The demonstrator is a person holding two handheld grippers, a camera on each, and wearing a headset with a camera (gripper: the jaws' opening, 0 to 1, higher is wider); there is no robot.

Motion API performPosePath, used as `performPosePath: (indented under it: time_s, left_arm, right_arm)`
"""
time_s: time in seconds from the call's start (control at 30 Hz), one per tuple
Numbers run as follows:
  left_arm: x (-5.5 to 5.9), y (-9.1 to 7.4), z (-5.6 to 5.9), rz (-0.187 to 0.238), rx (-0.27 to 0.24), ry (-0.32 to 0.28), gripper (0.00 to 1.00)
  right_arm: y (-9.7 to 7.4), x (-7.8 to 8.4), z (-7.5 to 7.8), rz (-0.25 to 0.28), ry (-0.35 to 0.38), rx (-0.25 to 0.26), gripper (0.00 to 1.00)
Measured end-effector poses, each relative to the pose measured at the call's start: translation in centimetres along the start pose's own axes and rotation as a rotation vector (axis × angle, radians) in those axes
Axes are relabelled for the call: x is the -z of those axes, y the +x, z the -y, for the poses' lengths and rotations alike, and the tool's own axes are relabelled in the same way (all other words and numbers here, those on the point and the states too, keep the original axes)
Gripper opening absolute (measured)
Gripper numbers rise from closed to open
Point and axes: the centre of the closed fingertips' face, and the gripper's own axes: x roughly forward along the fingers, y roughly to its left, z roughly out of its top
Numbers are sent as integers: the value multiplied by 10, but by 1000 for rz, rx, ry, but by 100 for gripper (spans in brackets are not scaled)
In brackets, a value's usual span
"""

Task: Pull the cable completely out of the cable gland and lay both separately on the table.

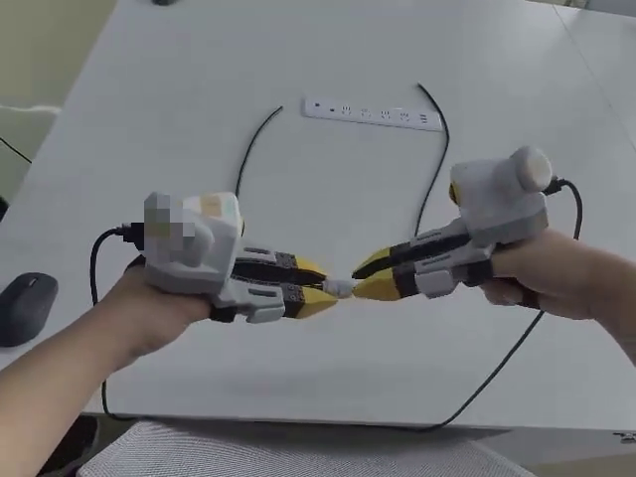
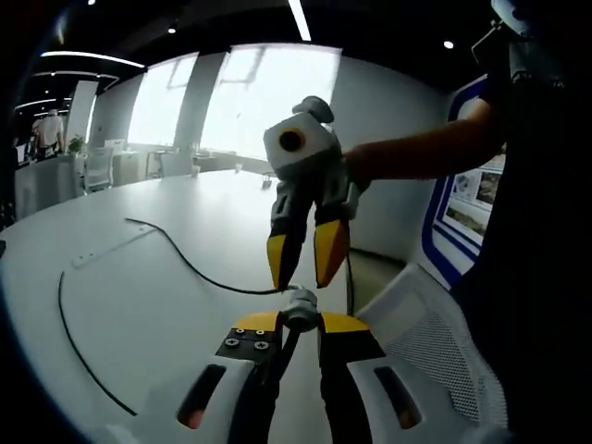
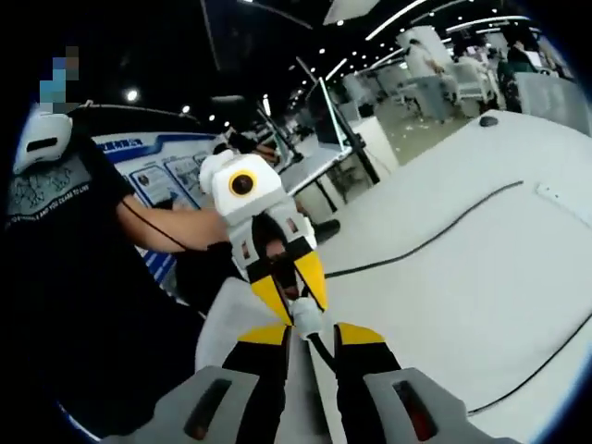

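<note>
Left gripper [image 1: 328, 287] clenched on cable gland [image 2: 299, 310]; cable [image 3: 321, 351] btwn right gripper [image 1: 358, 279] jaws, I can't tell if clamped. Pull-out step: clamp, draw apart.

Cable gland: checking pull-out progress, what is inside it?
A black cable enters the cable gland at the right hand-held gripper; its length inside is hidden by the gland's body.

A broad white table [image 1: 199, 79] stands in an open-plan office, with a white mesh chair [image 2: 435, 342] drawn up at its near edge. Tall windows [image 2: 250, 102] throw daylight across a pale wall [image 2: 388, 166] beside a blue-framed notice board [image 2: 453, 203]. Light strips [image 2: 298, 17] and small spotlights [image 3: 132, 94] dot the dark ceiling, with more desks and chairs [image 2: 120, 166] far off
</note>
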Motion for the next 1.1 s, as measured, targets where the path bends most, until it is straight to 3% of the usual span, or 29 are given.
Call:
performPosePath:
  time_s: [0.03, 0.1, 0.27, 0.7, 0.87, 0.97, 1.03, 1.1]
  left_arm:
    - [0, 0, 1, -2, 4, 8, 15]
    - [-2, 0, 1, -2, 6, 28, 15]
    - [-3, 1, 1, -9, 11, 42, 15]
    - [-2, 4, 2, -34, 22, 73, 15]
    - [-2, 4, 2, -37, 21, 76, 15]
    - [-1, 5, 3, -42, 22, 75, 14]
    - [1, 5, 4, -46, 22, 74, 14]
    - [2, 6, 4, -52, 25, 62, 14]
  right_arm:
    - [1, 0, -5, 3, 40, -38, 16]
    - [3, 3, 0, -4, 42, -39, 15]
    - [10, 8, -6, -20, 81, -95, 13]
    - [9, 8, -8, -22, 159, -130, 10]
    - [9, 10, -8, -34, 146, -131, 9]
    - [10, 11, -9, -42, 118, -124, 8]
    - [10, 13, -8, -56, 61, -111, 8]
    - [11, 15, -9, -70, 59, -103, 7]
